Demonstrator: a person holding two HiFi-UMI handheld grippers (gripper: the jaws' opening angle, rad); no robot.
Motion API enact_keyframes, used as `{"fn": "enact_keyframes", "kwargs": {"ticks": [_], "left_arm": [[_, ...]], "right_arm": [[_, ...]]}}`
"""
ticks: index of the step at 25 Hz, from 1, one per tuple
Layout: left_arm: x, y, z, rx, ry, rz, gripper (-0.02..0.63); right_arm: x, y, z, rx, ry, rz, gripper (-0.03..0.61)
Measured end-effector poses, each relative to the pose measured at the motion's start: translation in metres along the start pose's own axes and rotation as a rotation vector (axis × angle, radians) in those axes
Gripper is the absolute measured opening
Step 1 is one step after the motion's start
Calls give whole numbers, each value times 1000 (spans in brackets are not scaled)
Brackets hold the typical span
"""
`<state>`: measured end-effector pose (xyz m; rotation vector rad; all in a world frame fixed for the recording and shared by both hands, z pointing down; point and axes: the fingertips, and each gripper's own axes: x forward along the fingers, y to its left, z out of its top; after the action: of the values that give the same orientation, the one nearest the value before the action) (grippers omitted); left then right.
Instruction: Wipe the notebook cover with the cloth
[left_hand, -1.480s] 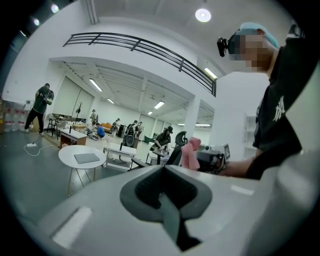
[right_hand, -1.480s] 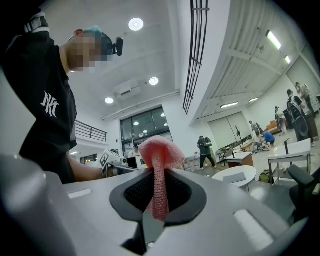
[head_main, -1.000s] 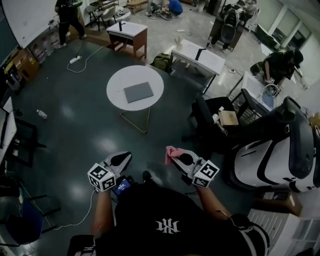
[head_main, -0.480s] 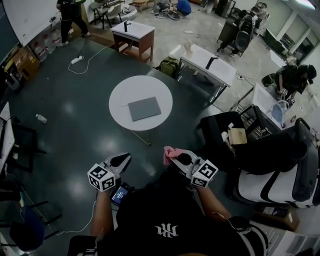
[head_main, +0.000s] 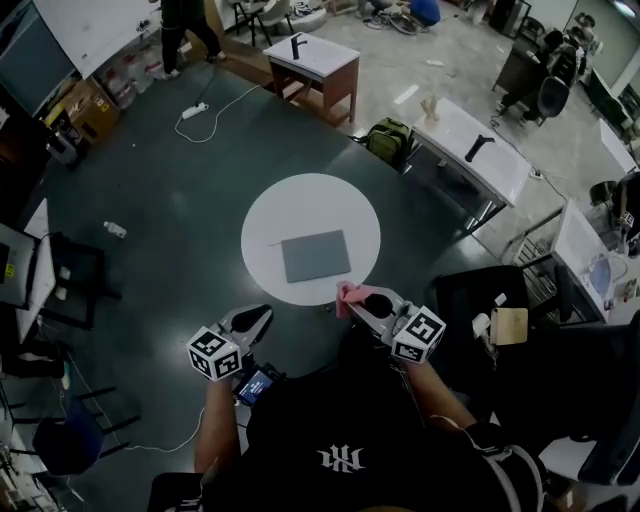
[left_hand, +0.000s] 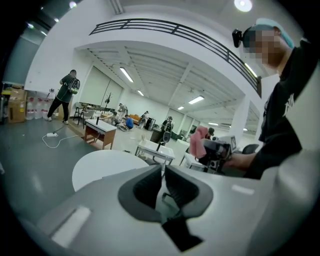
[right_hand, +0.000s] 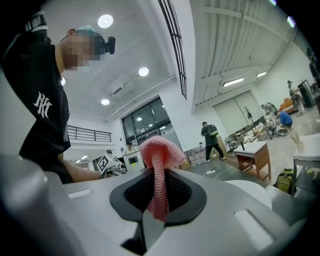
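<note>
The right gripper (head_main: 360, 300) pinches the pink cloth (right_hand: 159, 150) in its fingers. The left gripper (head_main: 253, 319) fingers, narrowly apart, are opening with nothing between them. The grey notebook (head_main: 316, 256) lies flat on the round white tabletop (head_main: 270, 215).

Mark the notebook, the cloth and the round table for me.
notebook (head_main: 316, 256), head view, middle of its grey cover.
cloth (right_hand: 160, 152), right gripper view, its bunched pink top.
round table (head_main: 275, 215), head view, bare white top.

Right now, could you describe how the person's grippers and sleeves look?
The left gripper and right gripper are light grey with dark pads; each carries a white cube with black square markers. The left jaws are opening, empty. The shirt is black and short-sleeved.
</note>
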<state>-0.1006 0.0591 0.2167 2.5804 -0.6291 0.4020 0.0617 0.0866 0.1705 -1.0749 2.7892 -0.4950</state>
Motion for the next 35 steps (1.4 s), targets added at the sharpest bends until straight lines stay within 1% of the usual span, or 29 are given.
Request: {"fn": "enact_keyframes", "kwargs": {"ticks": [2,5,7,9,12,14,17,20,22,25,28,31,35], "left_arm": [[22,15,13,-14,20,43,34],[55,34,26,-26,41,106,34],[77,49,33,-33,51,143,34],[96,67,33,-62,75,176,34],[117,98,14,-111,166,213,45],[126,120,-4,-119,229,236,46],[132,156,-35,-127,315,255,48],[142,189,-76,-147,395,225,51],[150,205,-101,-158,446,178,68],[161,220,-130,-135,497,102,81],[172,228,-151,-95,514,48,81],[182,224,-172,-71,521,4,97],[191,217,-190,-54,526,-24,103]], "right_arm": [[9,-30,11,16,9,50,35],[15,-73,13,40,42,115,35],[21,-105,14,57,46,137,34],[29,-135,16,85,43,145,34],[45,-173,7,120,66,137,34],[59,-191,-6,145,92,126,34],[84,-206,-34,181,142,105,34],[112,-211,-63,198,203,78,34],[133,-213,-81,193,247,60,34],[165,-218,-107,194,305,25,34],[192,-229,-137,220,345,-8,34],[212,-235,-172,241,397,-47,34],[229,-237,-210,199,473,-75,34]]}}
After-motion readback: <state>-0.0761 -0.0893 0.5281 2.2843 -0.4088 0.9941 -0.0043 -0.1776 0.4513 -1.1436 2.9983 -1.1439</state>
